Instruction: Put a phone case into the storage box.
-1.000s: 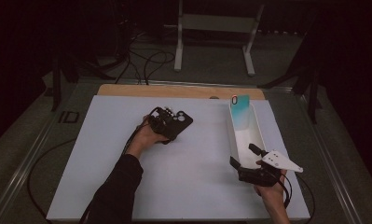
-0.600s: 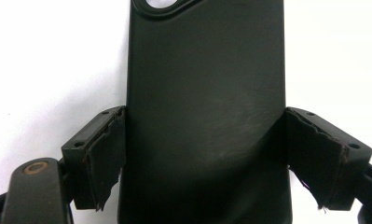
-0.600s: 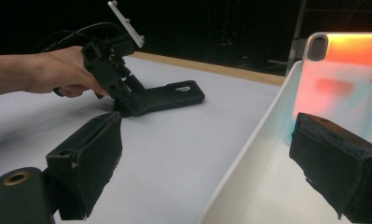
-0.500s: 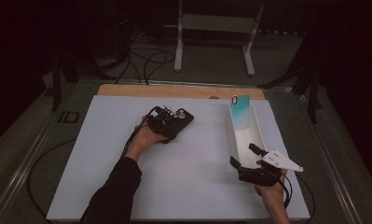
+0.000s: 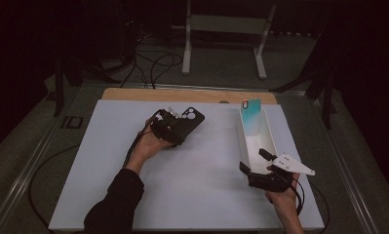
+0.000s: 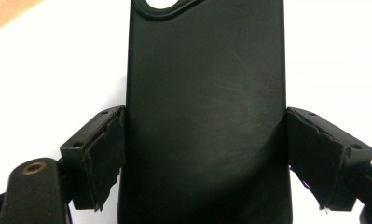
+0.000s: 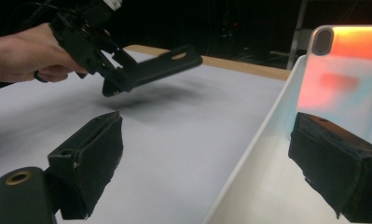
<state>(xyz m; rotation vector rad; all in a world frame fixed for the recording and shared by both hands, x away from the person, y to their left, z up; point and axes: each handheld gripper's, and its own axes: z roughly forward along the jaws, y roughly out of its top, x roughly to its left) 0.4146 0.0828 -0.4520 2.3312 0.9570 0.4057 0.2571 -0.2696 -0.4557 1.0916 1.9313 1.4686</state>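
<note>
the left tool (image 5: 175, 127) grips a black phone case (image 6: 204, 112) by its two long edges, pads pressed on both sides, holding it clear above the white tabletop (image 5: 197, 185) with its shadow below. the right tool (image 5: 260, 165) rests at the near end of a white tray (image 5: 270, 139), jaws spread wide with the tray's wall between them, gripping nothing. a teal and orange phone case (image 7: 344, 74) leans inside the tray's far end.
</note>
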